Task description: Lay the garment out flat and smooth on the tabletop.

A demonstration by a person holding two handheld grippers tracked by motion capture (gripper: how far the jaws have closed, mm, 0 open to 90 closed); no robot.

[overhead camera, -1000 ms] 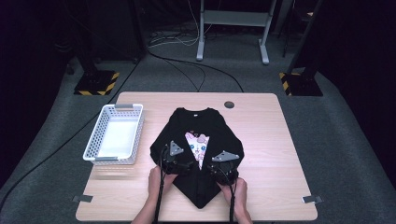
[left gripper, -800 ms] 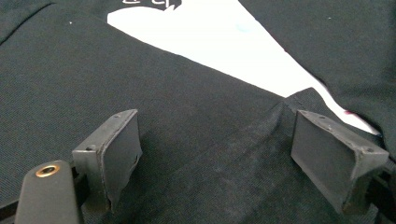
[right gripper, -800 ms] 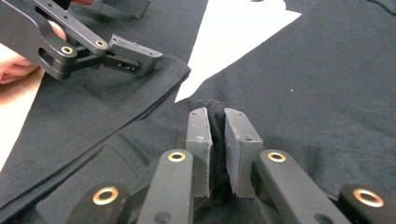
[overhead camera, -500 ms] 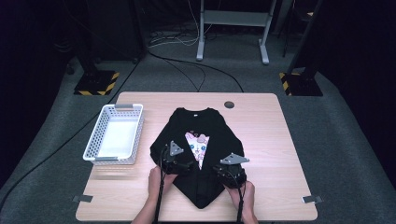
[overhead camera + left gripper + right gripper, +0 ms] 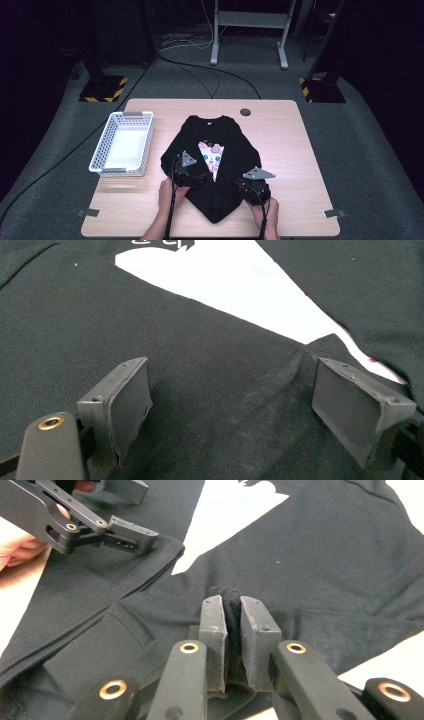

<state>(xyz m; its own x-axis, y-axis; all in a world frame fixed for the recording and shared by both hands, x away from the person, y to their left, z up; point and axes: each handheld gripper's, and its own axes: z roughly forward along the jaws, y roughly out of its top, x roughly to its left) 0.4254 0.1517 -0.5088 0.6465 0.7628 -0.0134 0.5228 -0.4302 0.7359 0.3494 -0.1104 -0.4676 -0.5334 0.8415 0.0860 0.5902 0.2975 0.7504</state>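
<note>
My right gripper pinches a bunched fold of the black cotton T-shirt near the table's near edge. My left gripper rests wide open on its matte knit. The shirt's long axis runs near to far, collar far. The white plastic mesh basket sits left on the pale wooden table.

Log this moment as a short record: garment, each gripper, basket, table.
garment: black T-shirt with cartoon print, partly folded, lying flat on the table
left gripper: jaws open, resting over the shirt fabric, gripping nothing
right gripper: jaws shut on a pinched fold of the T-shirt
basket: white plastic basket left of the shirt, nothing in it
table: light wooden table
</note>
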